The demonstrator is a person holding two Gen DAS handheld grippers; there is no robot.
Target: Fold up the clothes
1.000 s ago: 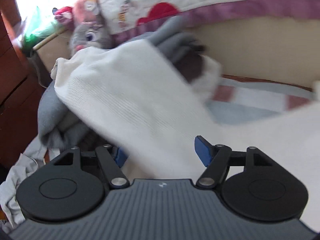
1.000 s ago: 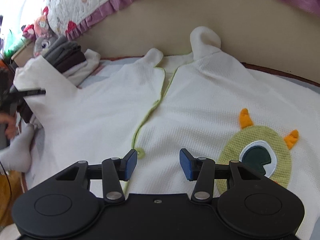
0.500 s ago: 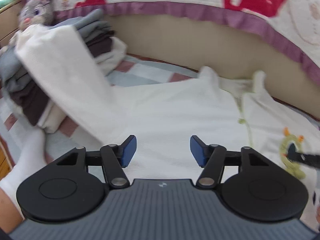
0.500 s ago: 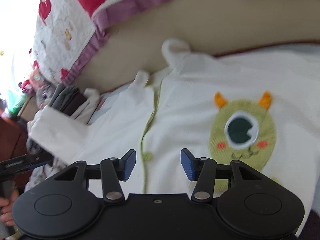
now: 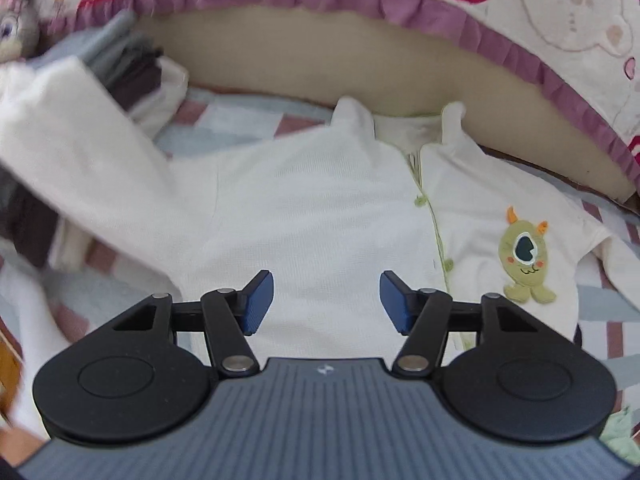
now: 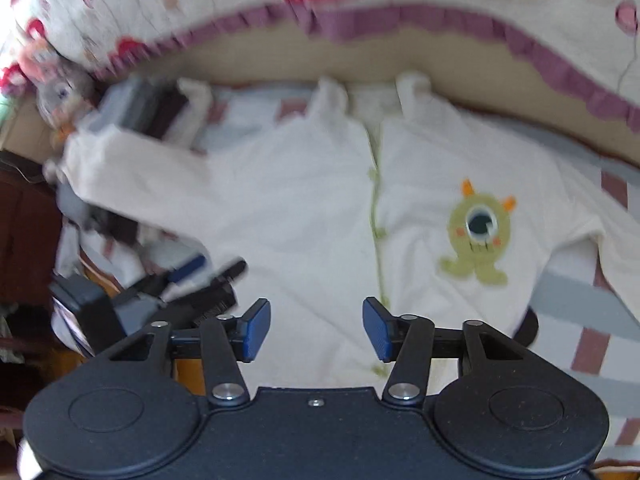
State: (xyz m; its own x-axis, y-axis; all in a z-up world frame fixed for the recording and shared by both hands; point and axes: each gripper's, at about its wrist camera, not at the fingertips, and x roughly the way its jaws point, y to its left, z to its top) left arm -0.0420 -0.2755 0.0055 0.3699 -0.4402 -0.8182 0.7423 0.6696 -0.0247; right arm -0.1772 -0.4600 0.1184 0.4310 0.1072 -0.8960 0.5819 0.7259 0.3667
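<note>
**White baby garment spread flat on a bed, both grippers open above it**

At far left, a stack of folded clothes (image 5: 132, 64) in grey and dark tones sits on the striped bedsheet (image 5: 240, 120), blurred in both views. The garment's long sleeve (image 5: 76, 140) lies out toward that stack and over its edge. Only the right wrist view shows a soft toy (image 6: 60, 92) beyond the stack, dark wooden furniture at the left border, and the left gripper (image 6: 200, 276) seen from outside, low at the garment's left edge; blur hides its finger spacing there.

In the centre, the white garment (image 5: 312, 200) lies front up, green-trimmed button placket (image 5: 430, 216) closed, collar toward the padded bed bumper (image 5: 360, 64). In the left wrist view the left gripper (image 5: 326, 300) hovers with jaws wide apart, holding nothing. The right gripper (image 6: 316, 326) is likewise wide open and empty.

At right, a green one-eyed monster patch (image 5: 524, 256) marks the chest. The other sleeve (image 6: 600, 240) trails off right.
</note>
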